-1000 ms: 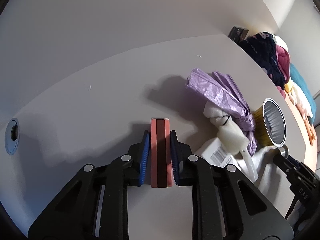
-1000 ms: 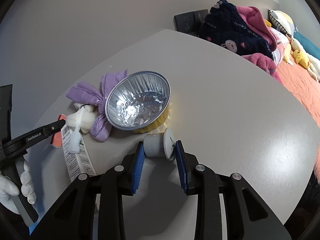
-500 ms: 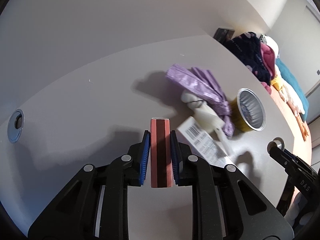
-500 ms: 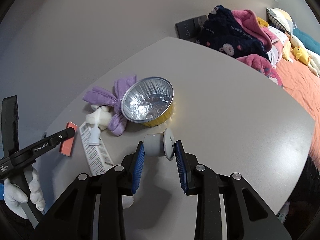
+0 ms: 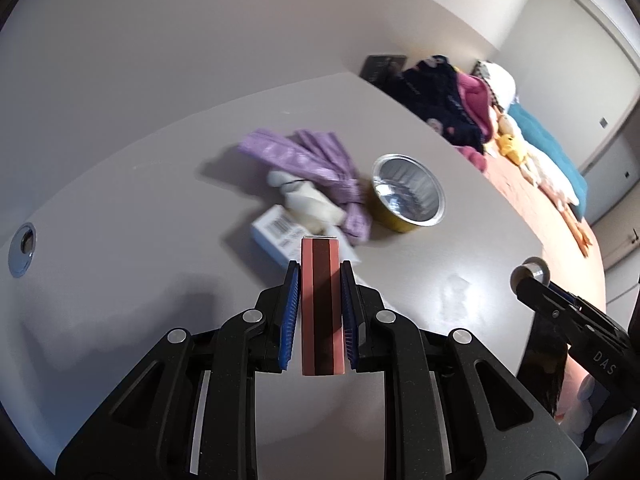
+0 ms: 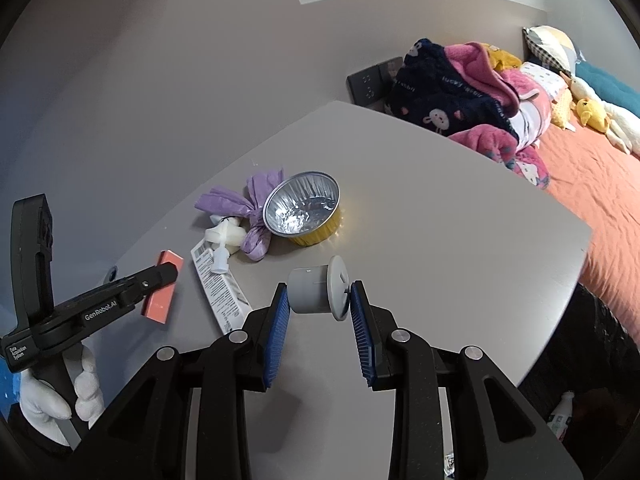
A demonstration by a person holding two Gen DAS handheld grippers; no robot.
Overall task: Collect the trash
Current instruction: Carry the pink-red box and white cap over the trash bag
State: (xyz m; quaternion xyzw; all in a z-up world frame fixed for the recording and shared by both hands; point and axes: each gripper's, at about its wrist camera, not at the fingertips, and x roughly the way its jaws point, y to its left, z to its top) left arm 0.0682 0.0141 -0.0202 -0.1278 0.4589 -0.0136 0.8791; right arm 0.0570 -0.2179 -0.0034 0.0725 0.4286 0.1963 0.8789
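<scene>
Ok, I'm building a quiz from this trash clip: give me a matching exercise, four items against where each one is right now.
Items:
1. pink box
2. grey cap
3. foil cup
4. purple bag

Places:
A. upright on the table
B. in the right hand-held gripper
C. crumpled on the table, left of the cup in the right wrist view
D. in the left hand-held gripper

Pairs: 1-D, 2-B, 3-A, 4-C

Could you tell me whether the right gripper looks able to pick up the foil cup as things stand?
Probably not yet: the right gripper is shut on a grey cap. The path to the foil cup looks clear.
</scene>
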